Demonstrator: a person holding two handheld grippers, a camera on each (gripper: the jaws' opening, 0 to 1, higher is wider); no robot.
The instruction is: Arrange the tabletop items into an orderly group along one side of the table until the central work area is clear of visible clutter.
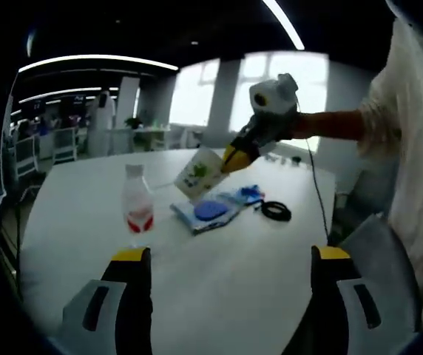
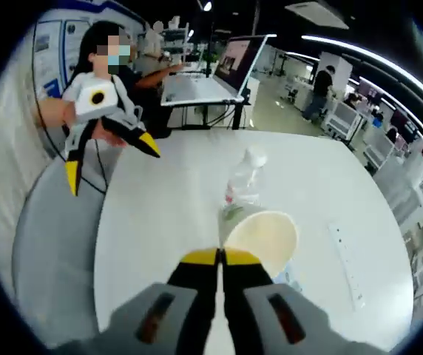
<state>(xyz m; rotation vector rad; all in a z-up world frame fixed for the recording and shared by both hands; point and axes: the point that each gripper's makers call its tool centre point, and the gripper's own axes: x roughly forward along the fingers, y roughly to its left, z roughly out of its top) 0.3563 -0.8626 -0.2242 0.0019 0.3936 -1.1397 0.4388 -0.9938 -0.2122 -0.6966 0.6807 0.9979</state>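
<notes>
Above desk [image 1: 86, 200] centre, right gripper [image 2: 220, 257] clenched on paper cup [image 2: 265, 237] rim; left gripper [image 1: 230, 255] released. Keep cup level, set toward 12 o'clock edge, clear of bottle [image 2: 245, 181].

A white table [image 1: 219, 281] bears a water bottle [image 1: 137, 203], blue packets [image 1: 213, 211] and a black cable coil [image 1: 276, 211].

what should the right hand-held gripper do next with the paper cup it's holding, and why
Probably carry the paper cup sideways and set it upright beside the water bottle. The right hand-held gripper is shut on the cup's rim, holding it tilted above the blue pouch; the bottle already stands toward one side of the white table, and the left hand-held gripper is open.
</notes>
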